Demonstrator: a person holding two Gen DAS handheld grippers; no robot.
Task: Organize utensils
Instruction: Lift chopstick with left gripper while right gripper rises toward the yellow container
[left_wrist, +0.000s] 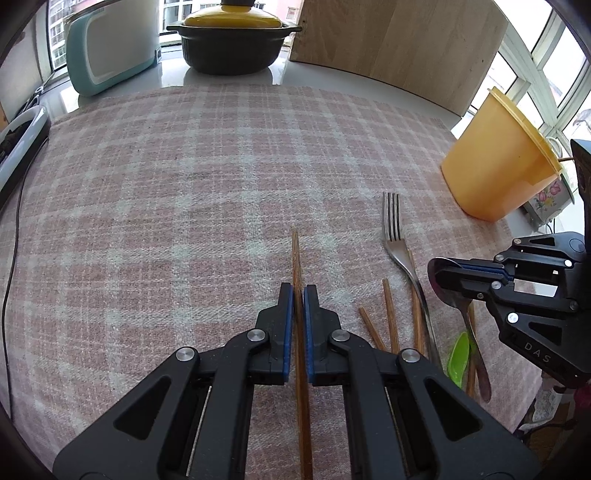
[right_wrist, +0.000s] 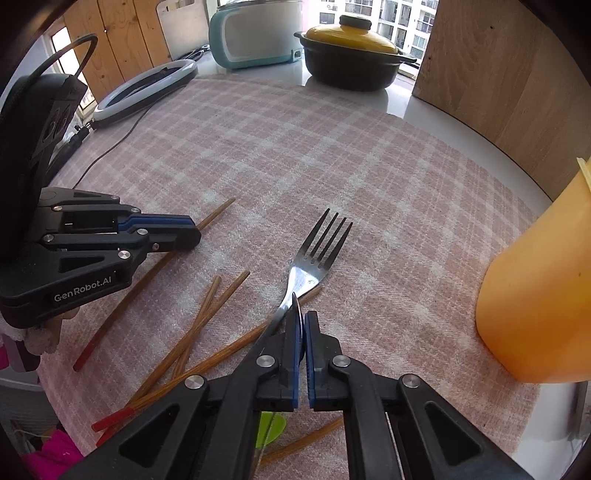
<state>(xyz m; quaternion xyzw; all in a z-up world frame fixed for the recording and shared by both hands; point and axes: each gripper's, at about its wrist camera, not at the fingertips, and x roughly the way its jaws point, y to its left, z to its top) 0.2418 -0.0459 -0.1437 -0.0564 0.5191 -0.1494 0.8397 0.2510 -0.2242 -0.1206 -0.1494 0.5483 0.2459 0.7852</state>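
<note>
My left gripper (left_wrist: 298, 293) is shut on a wooden chopstick (left_wrist: 296, 254) that points forward over the checked cloth; it also shows in the right wrist view (right_wrist: 184, 230). My right gripper (right_wrist: 303, 321) is shut on a metal spoon (right_wrist: 297, 310), held edge-on; in the left wrist view the spoon bowl (left_wrist: 445, 291) sits in its jaws (left_wrist: 443, 275). A metal fork (right_wrist: 314, 254) and several loose chopsticks (right_wrist: 207, 314) lie on the cloth between the grippers. An orange plastic cup (left_wrist: 498, 162) stands at the right.
A green plastic spoon (left_wrist: 458, 356) lies near the front edge. A black pot with a yellow lid (left_wrist: 232, 40), a teal appliance (left_wrist: 110, 48), a wooden board (left_wrist: 399, 44) and a ring light (right_wrist: 147, 88) stand at the back and left.
</note>
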